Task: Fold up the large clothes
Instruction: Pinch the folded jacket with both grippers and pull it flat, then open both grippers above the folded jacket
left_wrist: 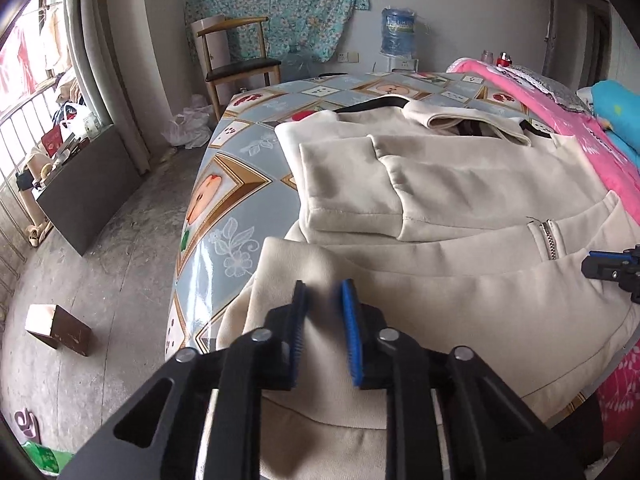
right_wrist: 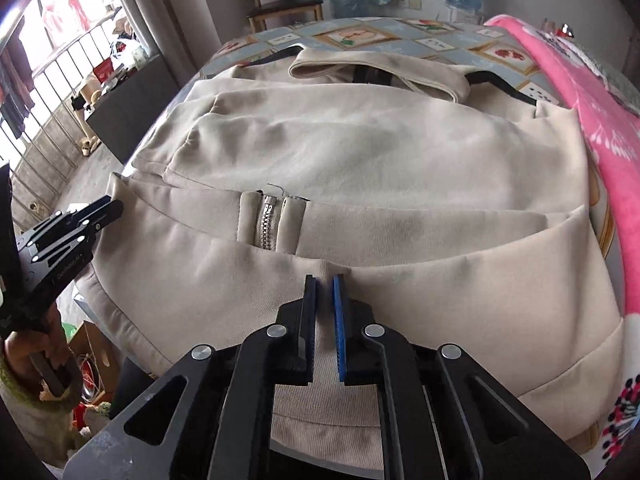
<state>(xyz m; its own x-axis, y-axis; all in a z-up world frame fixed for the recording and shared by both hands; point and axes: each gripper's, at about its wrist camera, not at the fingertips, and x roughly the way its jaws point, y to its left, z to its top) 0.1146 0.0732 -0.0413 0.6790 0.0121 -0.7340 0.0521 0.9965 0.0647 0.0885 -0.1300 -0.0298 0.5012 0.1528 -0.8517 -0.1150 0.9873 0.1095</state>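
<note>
Patterned surface (left_wrist: 224, 184) carries a cream jacket (left_wrist: 460, 184), sleeves already folded in.
Left claw (left_wrist: 324, 292) and right claw (right_wrist: 324, 284), at bottom centre, each pinch its near hem; collar lies beyond, toward frame top.

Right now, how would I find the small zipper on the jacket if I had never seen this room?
Look at the table with the patterned cloth; a large cream jacket lies spread on it. Across the jacket's lower part runs a hem edge, and the short silver zipper sits there. It is the only metal piece on the plain fabric.
</note>
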